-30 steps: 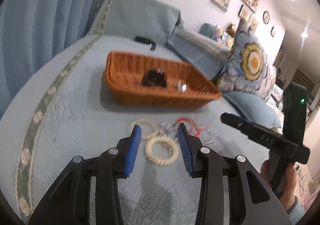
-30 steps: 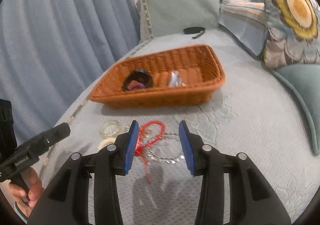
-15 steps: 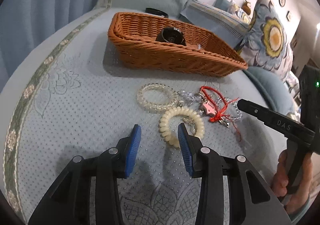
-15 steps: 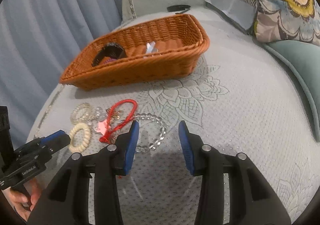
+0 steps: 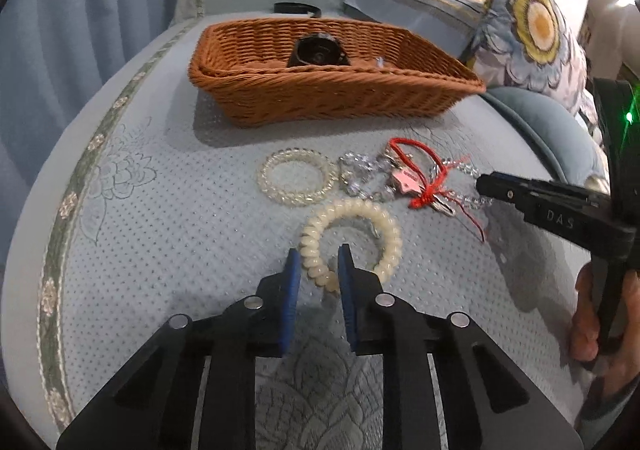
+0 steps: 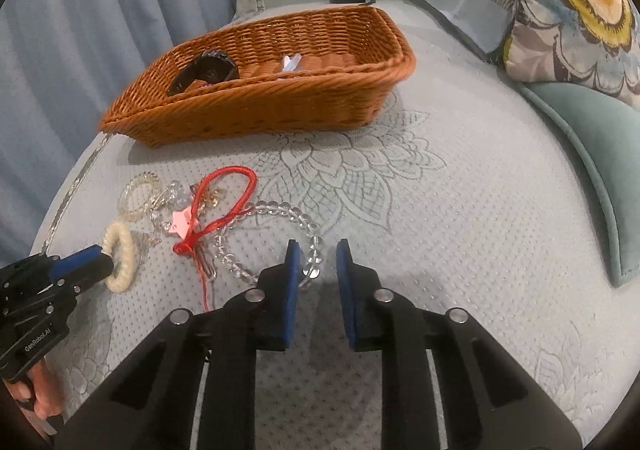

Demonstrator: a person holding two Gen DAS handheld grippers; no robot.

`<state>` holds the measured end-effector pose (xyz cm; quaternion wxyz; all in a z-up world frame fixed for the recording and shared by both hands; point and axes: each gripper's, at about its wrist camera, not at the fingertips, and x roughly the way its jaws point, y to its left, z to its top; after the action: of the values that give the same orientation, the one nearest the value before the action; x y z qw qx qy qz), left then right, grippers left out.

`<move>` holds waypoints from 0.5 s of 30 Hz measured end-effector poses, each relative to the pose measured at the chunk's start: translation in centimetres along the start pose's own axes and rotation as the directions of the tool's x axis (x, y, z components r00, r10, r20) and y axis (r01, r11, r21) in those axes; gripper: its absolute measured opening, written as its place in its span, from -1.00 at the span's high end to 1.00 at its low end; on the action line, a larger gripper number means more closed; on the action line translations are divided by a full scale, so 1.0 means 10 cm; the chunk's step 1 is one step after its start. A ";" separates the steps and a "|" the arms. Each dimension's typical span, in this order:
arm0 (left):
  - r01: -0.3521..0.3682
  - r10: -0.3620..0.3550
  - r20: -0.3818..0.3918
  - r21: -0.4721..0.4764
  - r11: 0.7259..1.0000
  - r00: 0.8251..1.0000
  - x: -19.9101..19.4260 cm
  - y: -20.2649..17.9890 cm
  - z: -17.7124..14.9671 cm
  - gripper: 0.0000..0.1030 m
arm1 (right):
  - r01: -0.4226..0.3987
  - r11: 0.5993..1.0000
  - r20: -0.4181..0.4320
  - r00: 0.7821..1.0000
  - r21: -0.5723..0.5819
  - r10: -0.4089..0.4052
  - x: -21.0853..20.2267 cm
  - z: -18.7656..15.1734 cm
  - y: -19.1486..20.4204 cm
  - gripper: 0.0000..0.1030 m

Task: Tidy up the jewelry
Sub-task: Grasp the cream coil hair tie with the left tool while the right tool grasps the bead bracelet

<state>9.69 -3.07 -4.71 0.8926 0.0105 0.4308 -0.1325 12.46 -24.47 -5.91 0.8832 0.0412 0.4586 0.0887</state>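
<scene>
A cream coil bracelet (image 5: 352,213) lies on the pale blue bedspread, and my left gripper (image 5: 318,262) is closing on its near side; the coil fills the gap between the blue pads. Seen from the right wrist, the left gripper (image 6: 100,262) grips that ring (image 6: 120,250). My right gripper (image 6: 316,254) is closing too, with a clear crystal bead bracelet (image 6: 280,209) between its jaws; beads rest by the left pad, a gap shows on the right. A red cord bracelet (image 6: 228,193) and a pale bead bracelet (image 5: 298,181) lie beside. The wicker basket (image 5: 320,101) stands beyond.
The basket holds a black round item (image 5: 318,51) and a small clear piece (image 6: 290,63). A black strap (image 5: 296,7) lies behind it. A floral pillow (image 5: 532,21) and a teal cushion (image 6: 592,153) bound the right side; blue curtains hang left.
Both grippers tipped downward and sank to the bedspread. Their jaws narrowed, the left around the cream coil bracelet, the right around the crystal beads.
</scene>
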 end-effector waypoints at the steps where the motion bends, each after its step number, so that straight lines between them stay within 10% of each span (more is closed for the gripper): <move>1: -0.002 0.002 0.000 0.004 1.000 1.000 0.00 -0.01 -0.01 0.66 | -0.007 1.000 0.001 1.000 0.004 0.007 0.00 0.00 -0.01 0.68; 15: -0.065 0.063 0.050 0.039 0.997 0.997 0.05 -0.13 -0.07 0.79 | 0.071 0.993 0.021 0.997 -0.093 -0.069 0.06 0.00 0.22 0.89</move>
<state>9.16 -4.32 -5.40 0.9062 0.0392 0.4056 -0.1127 12.54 -22.23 -6.03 0.8908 -0.0154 0.4472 0.0787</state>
